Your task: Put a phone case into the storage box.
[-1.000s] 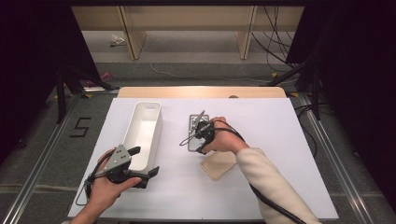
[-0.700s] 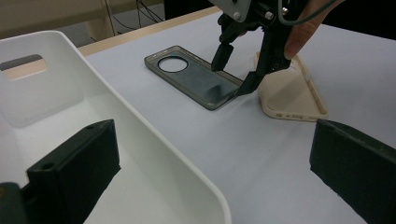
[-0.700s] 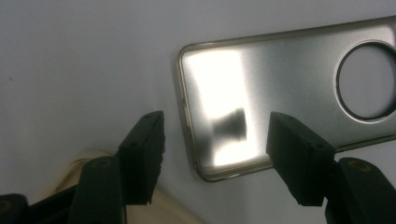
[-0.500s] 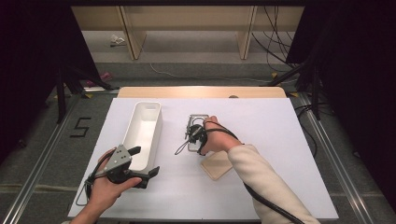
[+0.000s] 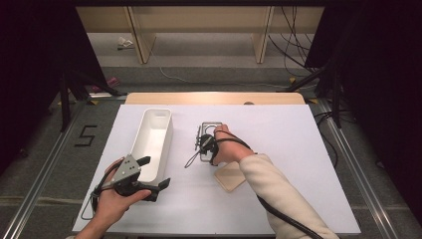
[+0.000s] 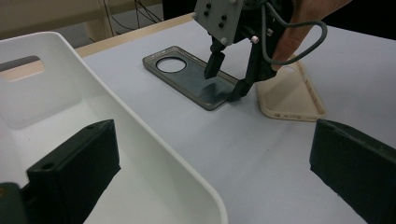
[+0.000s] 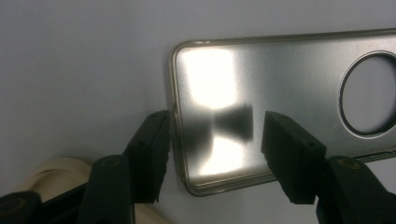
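Grey phone case (image 7: pixel 280 102) is lying flat on the table (image 5: pixel 298 144), just beside the white bin (image 5: pixel 152 142); right claw (image 7: pixel 212 140) is straddling its short end, jaws closing, not yet gripping; left claw (image 5: pixel 149 177) is hovering open beside the bin, holding nothing; beige case (image 6: pixel 289 95) is lying nearby.

The right gripper (image 5: pixel 200 147) hides part of the grey phone case (image 5: pixel 211 130).

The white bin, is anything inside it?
Empty. The white bin shows only its bare white floor in the high view and the left gripper view.
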Action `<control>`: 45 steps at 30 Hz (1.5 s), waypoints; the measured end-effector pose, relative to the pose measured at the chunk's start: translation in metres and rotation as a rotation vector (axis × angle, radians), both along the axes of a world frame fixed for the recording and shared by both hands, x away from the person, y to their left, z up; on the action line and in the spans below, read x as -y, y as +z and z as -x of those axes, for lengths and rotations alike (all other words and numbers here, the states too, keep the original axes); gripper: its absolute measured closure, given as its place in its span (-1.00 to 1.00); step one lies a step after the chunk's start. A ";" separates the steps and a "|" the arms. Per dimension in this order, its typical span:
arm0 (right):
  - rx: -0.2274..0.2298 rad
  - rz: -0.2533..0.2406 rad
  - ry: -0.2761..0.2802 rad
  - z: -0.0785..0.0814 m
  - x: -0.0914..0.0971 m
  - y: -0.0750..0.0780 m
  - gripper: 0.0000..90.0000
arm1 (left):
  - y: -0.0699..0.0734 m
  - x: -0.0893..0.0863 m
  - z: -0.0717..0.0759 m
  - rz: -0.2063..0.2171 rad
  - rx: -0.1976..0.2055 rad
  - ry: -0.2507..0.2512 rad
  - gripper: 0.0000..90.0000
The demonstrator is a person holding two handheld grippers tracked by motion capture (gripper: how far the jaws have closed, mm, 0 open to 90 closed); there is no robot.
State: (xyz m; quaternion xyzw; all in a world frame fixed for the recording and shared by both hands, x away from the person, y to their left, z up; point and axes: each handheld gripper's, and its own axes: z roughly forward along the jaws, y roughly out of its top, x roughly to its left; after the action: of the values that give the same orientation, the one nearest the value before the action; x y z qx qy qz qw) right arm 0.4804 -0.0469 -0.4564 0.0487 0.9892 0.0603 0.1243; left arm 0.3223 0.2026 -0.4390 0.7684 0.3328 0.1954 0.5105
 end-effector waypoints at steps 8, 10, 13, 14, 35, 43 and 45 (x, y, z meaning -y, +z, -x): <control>-0.013 0.023 0.030 0.000 -0.003 0.000 0.13 | -0.001 0.001 0.000 -0.001 -0.004 -0.005 -0.98; -0.031 0.028 0.035 0.001 -0.003 0.001 0.22 | -0.001 0.002 0.000 -0.003 -0.004 -0.008 -0.98; -0.028 0.031 0.042 0.000 -0.004 0.001 0.22 | 0.000 0.003 0.001 -0.008 0.000 -0.014 -0.98; -0.030 0.027 0.043 0.000 -0.005 0.000 0.22 | 0.000 0.003 0.001 -0.008 0.000 -0.014 -0.98; -0.079 0.084 0.076 0.005 -0.012 0.000 0.74 | -0.001 0.006 0.002 -0.007 -0.004 -0.027 -0.98; -0.071 0.085 0.084 0.005 -0.013 0.000 0.88 | -0.001 0.006 0.002 -0.010 -0.003 -0.031 -0.98; -0.070 0.091 0.087 0.006 -0.014 0.000 0.91 | -0.001 0.006 0.002 -0.011 -0.004 -0.031 -0.98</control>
State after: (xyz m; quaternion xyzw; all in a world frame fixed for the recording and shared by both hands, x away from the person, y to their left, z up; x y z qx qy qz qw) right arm 0.4743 -0.0329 -0.4563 0.0019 0.9959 0.0189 0.0889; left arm 0.3201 0.1962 -0.4402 0.7766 0.3209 0.1875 0.5087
